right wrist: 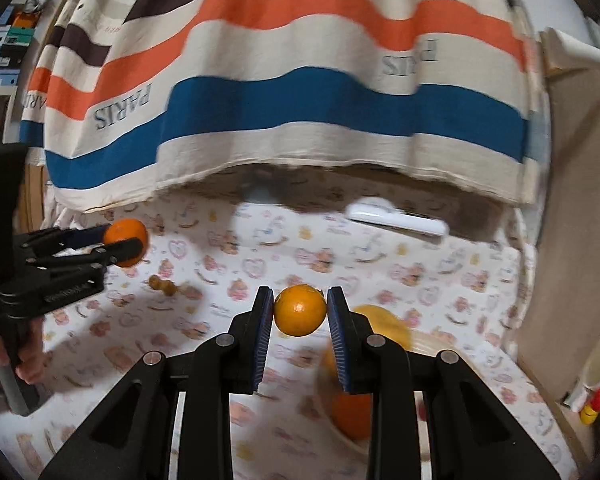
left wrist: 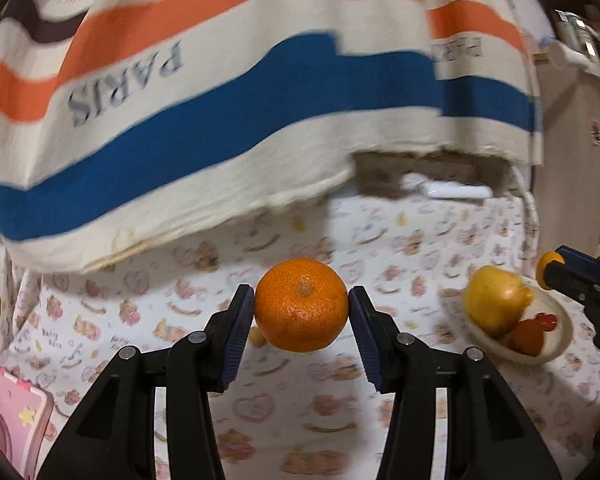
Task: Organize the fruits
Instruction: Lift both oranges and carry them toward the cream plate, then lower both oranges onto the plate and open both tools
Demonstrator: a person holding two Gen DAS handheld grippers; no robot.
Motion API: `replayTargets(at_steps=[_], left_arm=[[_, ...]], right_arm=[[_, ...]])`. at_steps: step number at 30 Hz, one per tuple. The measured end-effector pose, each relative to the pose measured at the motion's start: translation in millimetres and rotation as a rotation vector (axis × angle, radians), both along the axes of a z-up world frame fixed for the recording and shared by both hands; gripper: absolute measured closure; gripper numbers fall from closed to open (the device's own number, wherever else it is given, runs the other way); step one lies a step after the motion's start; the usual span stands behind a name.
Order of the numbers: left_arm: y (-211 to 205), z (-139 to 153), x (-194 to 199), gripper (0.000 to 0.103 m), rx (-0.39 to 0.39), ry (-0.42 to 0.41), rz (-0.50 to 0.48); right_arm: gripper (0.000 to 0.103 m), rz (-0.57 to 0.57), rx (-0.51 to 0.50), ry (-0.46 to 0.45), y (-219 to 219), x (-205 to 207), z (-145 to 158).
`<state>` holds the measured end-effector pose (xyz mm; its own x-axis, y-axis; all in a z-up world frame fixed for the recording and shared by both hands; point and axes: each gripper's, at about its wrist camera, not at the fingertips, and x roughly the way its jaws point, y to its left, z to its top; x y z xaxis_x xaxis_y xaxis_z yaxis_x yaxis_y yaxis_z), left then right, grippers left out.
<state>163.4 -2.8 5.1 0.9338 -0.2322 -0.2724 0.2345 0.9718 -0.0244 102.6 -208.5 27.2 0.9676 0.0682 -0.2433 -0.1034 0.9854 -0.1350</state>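
Left gripper (left wrist: 301,308): clamped on large orange (left wrist: 301,305), lifted clear for carrying. Right gripper (right wrist: 300,312): pinching small orange (right wrist: 300,310) above bowl (left wrist: 556,350), likely for dropping in.

You see a pebbled matt rind on the mandarin (left wrist: 301,305), ribbed blue rubbery pads (left wrist: 237,336), a smooth glossy bowl (left wrist: 562,334), and soft printed tablecloth (left wrist: 260,400)

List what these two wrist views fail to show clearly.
- Bowl, right wrist view: blurred and mostly behind the right gripper, so its contents can't be counted.
- Small red item in that bowl, left wrist view: too small to identify.
- Brownish object on the tablecloth, right wrist view: blurred, unidentifiable.
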Motion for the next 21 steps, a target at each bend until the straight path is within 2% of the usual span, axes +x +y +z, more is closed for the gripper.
replayTargets(at_steps=[5,9,11,15,21], left_arm=[[-24,14,-21,0.055,-0.034,0.018,-0.073],[-50,12,-30,0.055,0.01,0.034,-0.14],[-62,8,-31,0.055,0.027,0.063,-0.182],[-78,4,-31,0.056,0.006,0.11,-0.224],[-99,7,-36,0.055,0.045,0.09,-0.263]], right_arm=[[0.074,-0.077,0.056,0.012,-48,-11,3],[0.074,-0.167,0.091,0.038,-85,-9,5],[0.074,-0.225,0.132,0.08,-105,-2,5],[0.074,-0.259,0.235,0.194,-138,13,0],[0.074,-0.246,0.204,0.303,-136,24,-15]])
